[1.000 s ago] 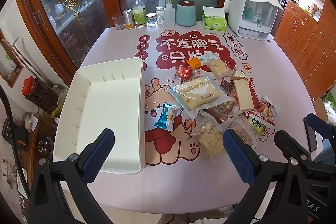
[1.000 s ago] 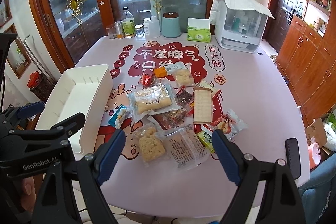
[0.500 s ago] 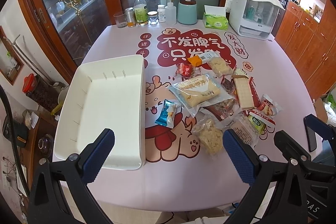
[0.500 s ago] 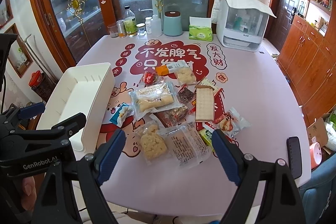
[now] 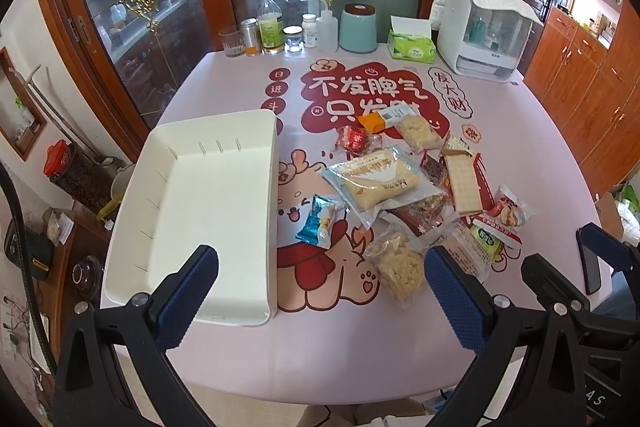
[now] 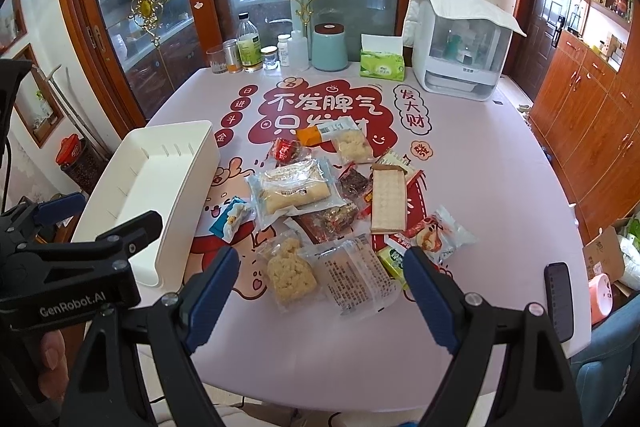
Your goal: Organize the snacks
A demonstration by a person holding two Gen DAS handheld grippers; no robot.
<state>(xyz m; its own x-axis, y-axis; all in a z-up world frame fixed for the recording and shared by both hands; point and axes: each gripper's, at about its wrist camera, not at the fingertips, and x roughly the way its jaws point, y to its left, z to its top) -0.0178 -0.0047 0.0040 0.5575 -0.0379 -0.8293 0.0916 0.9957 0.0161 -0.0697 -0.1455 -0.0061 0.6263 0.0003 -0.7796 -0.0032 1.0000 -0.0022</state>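
Both tongs, left tongs (image 5: 320, 291), right tongs (image 6: 320, 287), still wide apart, holding nothing, snacks (image 6: 320, 203) unmoved

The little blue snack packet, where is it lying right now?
In the left wrist view the blue snack packet lies on the table, between the white tray on its left and the large clear bread packet on its right.

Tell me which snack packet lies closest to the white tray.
The small blue foil packet. It lies alone between the white plastic tray and the main pile of snacks, nearer the tray's right wall than any other packet, though not touching it.
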